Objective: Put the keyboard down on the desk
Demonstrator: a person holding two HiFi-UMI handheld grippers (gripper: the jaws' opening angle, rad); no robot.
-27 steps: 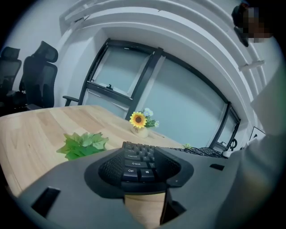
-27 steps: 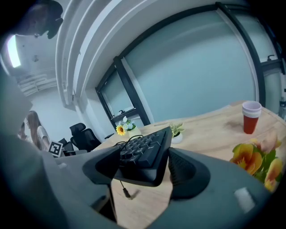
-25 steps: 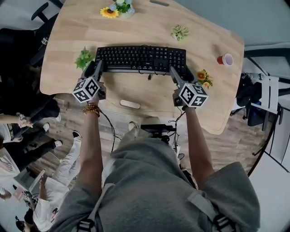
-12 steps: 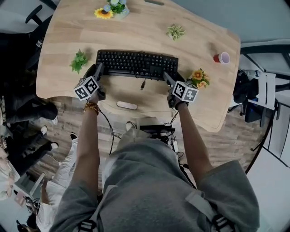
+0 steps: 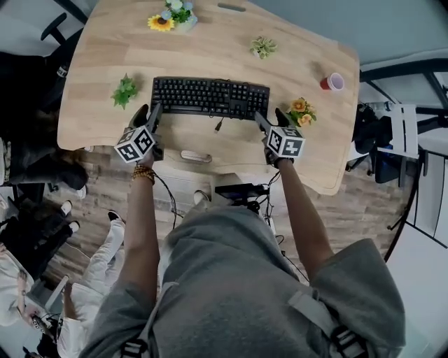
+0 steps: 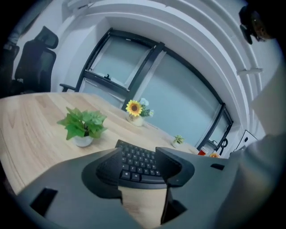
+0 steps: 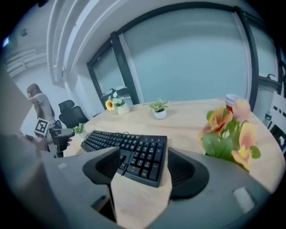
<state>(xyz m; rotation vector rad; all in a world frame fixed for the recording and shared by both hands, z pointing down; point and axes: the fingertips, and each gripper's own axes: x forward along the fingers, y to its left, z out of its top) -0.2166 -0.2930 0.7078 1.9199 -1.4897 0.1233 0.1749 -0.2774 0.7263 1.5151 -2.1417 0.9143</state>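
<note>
The black keyboard [image 5: 210,96] lies flat on the light wooden desk [image 5: 98,119], with its cable trailing off the near edge. My left gripper [image 5: 148,112] stands at its left end. The jaws are opening, and only the keyboard's [image 6: 138,163] end corner shows between the tips, free of the pads. At the right end my right gripper [image 5: 270,117] is open, the keyboard's [image 7: 134,152] corner lying just past its tips untouched. Bare desk shows between both pairs of jaws. In the right gripper view the left gripper [image 7: 62,134] shows far left.
A green plant [image 5: 126,91] sits left of the keyboard and orange flowers [image 5: 301,112] close to my right gripper. Farther back stand a sunflower vase [image 5: 170,15], a small succulent [image 5: 263,47] and a red cup [image 5: 333,82]. A white oblong piece [image 5: 196,156] lies at the desk's near edge.
The keyboard has gone down and away from me and now rests on the desk. Both grippers have let go of its ends and drawn back slightly.
</note>
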